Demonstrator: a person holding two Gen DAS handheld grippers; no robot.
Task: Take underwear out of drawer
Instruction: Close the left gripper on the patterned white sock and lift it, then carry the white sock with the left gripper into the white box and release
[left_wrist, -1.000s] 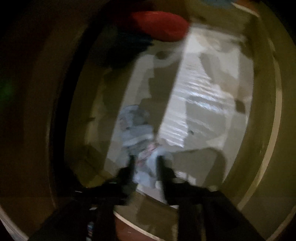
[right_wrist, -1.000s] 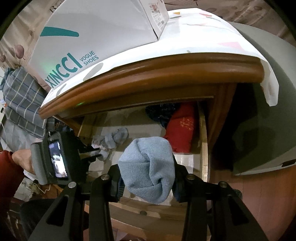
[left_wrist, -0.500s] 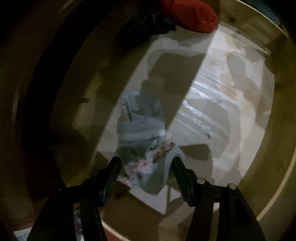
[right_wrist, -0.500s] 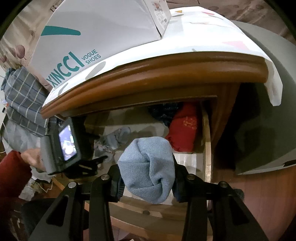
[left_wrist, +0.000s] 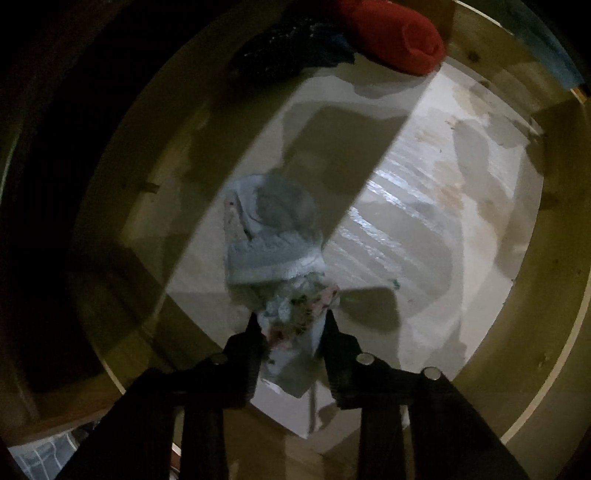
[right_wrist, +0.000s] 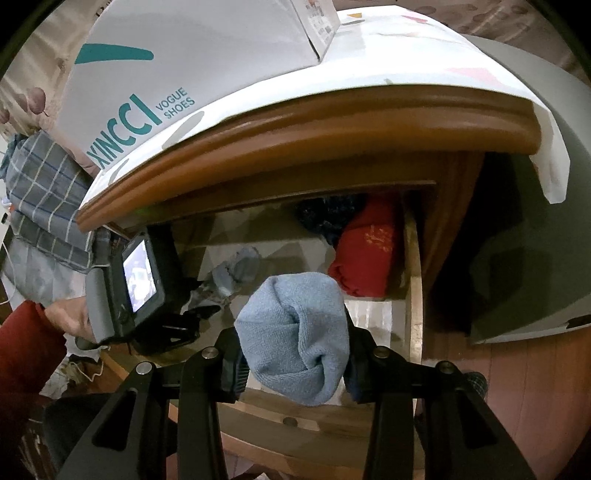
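Fingers (left_wrist: 255, 328) of the left gripper (left_wrist: 290, 325), wider a moment ago, are closing around the pale floral underwear (left_wrist: 280, 280) near the drawer (left_wrist: 524, 398) front edge, so its lift-out looks imminent. Right gripper (right_wrist: 293, 354) stays clamped on a blue bundle (right_wrist: 295, 332).

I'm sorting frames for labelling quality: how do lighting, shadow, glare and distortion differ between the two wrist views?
Left wrist view: dim and murky inside the drawer, hard shadows crossing its liner, a glare streak, soft focus on the grey underwear the closing left gripper straddles. Right wrist view: bright and sharp, strong fisheye bending of the cabinet top, the blue roll crisp in the right gripper.
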